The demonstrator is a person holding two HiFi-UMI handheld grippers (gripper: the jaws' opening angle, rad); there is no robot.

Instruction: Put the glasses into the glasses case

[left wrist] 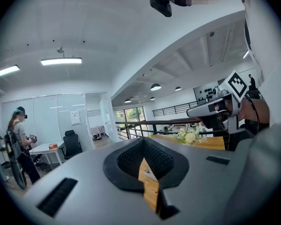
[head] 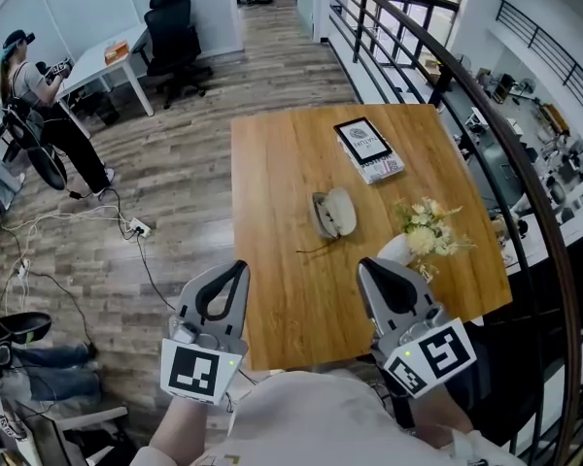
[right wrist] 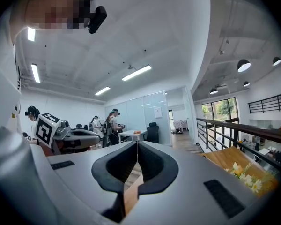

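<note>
An open glasses case (head: 334,212) lies in the middle of the wooden table (head: 272,163), a dark half on the left and a pale half on the right. A thin dark line (head: 314,249) runs from it toward the near edge. I cannot tell the glasses apart at this size. My left gripper (head: 238,266) (left wrist: 144,139) hovers over the table's near left edge, jaws together and empty. My right gripper (head: 366,263) (right wrist: 136,142) is at the near right, short of the case, also shut on nothing. Both point roughly level.
A book (head: 368,149) lies at the far side of the table. A bunch of pale flowers (head: 427,231) (left wrist: 187,136) (right wrist: 243,172) stands right of the case, close to my right gripper. A black railing (head: 486,95) curves past the right side. A person (head: 39,95) stands far left by a white desk.
</note>
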